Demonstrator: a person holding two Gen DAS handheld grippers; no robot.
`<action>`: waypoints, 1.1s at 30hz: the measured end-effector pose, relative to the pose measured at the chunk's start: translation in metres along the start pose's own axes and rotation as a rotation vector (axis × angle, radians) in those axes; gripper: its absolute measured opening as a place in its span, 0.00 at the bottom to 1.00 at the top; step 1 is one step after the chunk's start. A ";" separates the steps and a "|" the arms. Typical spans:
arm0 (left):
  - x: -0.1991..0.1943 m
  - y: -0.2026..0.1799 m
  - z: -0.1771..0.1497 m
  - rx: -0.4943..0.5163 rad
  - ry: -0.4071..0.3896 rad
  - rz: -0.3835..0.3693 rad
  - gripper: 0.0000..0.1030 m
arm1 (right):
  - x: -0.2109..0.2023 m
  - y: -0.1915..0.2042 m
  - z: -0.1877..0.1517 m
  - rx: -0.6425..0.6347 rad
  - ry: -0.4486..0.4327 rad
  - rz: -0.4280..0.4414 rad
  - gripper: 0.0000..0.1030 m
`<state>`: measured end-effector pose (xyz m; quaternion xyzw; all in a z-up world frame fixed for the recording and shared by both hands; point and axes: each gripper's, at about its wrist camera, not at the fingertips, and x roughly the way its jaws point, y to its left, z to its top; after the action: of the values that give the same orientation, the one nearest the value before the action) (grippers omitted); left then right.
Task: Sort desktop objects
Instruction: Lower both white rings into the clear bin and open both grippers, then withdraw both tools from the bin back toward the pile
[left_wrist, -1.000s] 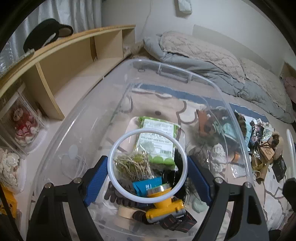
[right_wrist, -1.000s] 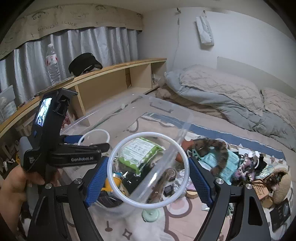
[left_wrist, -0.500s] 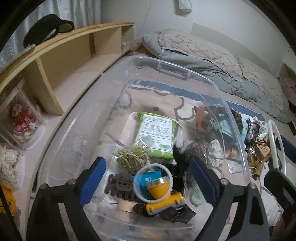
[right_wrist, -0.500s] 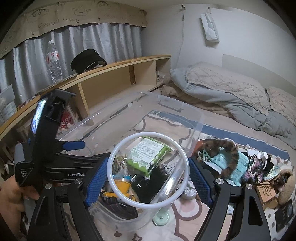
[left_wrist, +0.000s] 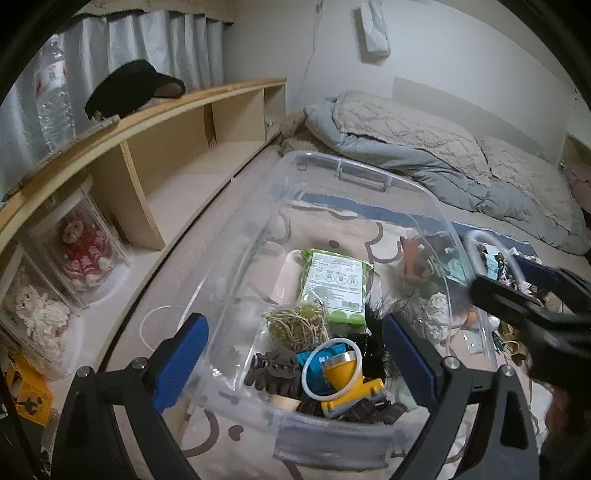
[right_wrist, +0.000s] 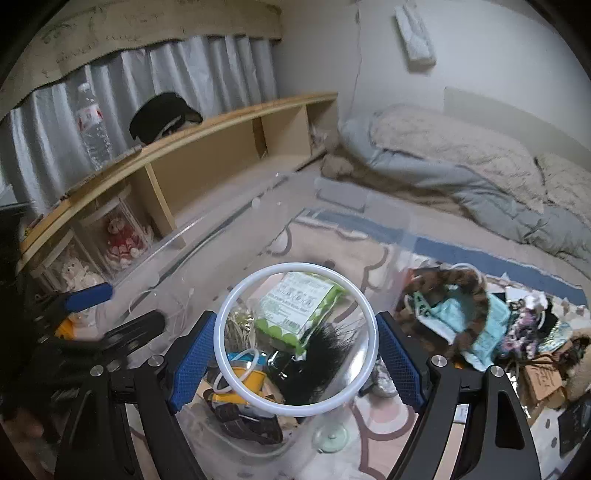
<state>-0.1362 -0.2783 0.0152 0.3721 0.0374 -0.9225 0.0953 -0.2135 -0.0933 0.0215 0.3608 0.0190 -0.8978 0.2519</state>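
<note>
A clear plastic bin (left_wrist: 369, 168) stands on the rug and holds a green packet (left_wrist: 334, 284), a brown hair claw (left_wrist: 275, 373), a yellow headlamp (left_wrist: 347, 387) and black feathers. A small white ring (left_wrist: 304, 373) lies loose over the headlamp. My left gripper (left_wrist: 291, 323) hangs open above the bin's near end with nothing between its pads. My right gripper (right_wrist: 295, 321) is shut on a larger white ring (right_wrist: 295, 266), held upright above the bin's near right corner. That ring also shows at the right of the left wrist view.
A pile of small items (right_wrist: 480, 321) lies on the rug right of the bin. A wooden shelf (left_wrist: 166, 147) runs along the left, with doll cases (left_wrist: 83, 254) below and a water bottle (left_wrist: 53, 99) on top. Bedding (left_wrist: 424, 147) lies behind the bin.
My left gripper opened and let go of its white ring, which fell into the bin onto the headlamp; the gripper then drew back and up. My right gripper carried its ring leftward over the bin.
</note>
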 end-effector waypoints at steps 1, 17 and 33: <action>-0.004 0.001 -0.002 0.003 -0.008 0.000 0.93 | 0.005 0.001 0.001 0.002 0.009 0.001 0.82; -0.037 -0.007 -0.005 0.070 -0.052 -0.031 0.93 | 0.060 0.014 0.027 -0.033 0.107 -0.045 0.82; -0.031 -0.013 -0.008 0.079 -0.039 -0.038 0.93 | 0.063 0.002 0.025 0.052 0.121 -0.005 1.00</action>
<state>-0.1111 -0.2600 0.0309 0.3565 0.0062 -0.9321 0.0638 -0.2664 -0.1280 -0.0011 0.4207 0.0117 -0.8752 0.2384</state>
